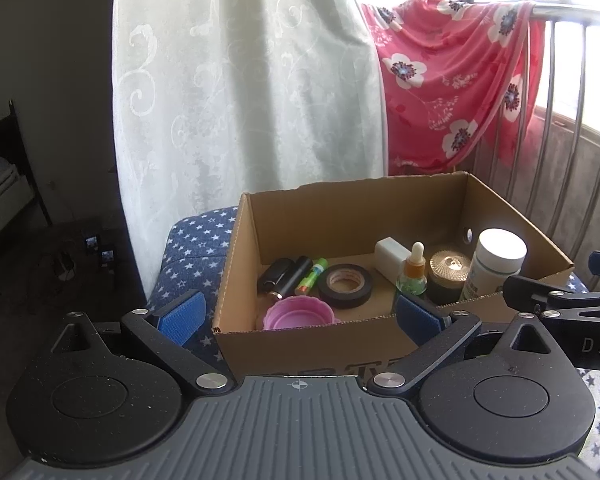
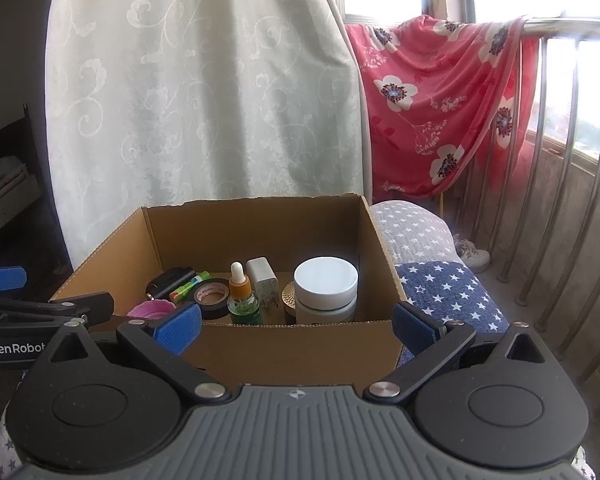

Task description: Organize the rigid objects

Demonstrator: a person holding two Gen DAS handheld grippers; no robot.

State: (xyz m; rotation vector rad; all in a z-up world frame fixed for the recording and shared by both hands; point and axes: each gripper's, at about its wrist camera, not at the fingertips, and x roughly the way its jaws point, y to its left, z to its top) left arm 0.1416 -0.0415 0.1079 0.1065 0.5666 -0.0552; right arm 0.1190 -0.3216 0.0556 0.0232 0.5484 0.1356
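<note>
An open cardboard box (image 1: 236, 248) (image 2: 384, 240) sits on a star-patterned cushion. It holds a black tape roll (image 1: 345, 285) (image 2: 212, 295), a pink lid (image 1: 298, 313) (image 2: 151, 309), a green glue stick (image 1: 311, 277) (image 2: 189, 286), black cylinders (image 1: 288, 276) (image 2: 170, 279), a white charger (image 1: 392, 255) (image 2: 262, 280), a dropper bottle (image 1: 413, 274) (image 2: 241, 296), a gold-lidded jar (image 1: 449, 272) (image 2: 289, 296) and a white-capped bottle (image 1: 494, 262) (image 2: 326, 290). My left gripper (image 1: 298, 318) is open and empty before the box's near wall. My right gripper (image 2: 296, 326) is open and empty there too.
A pale curtain (image 1: 240, 88) (image 2: 204, 88) hangs behind the box. A red floral cloth (image 1: 452, 80) (image 2: 440, 100) drapes over a metal railing (image 1: 580, 92) (image 2: 572, 128) at the right. A white shoe (image 2: 474, 255) lies on the floor. Dark floor with small devices (image 1: 96, 248) lies left.
</note>
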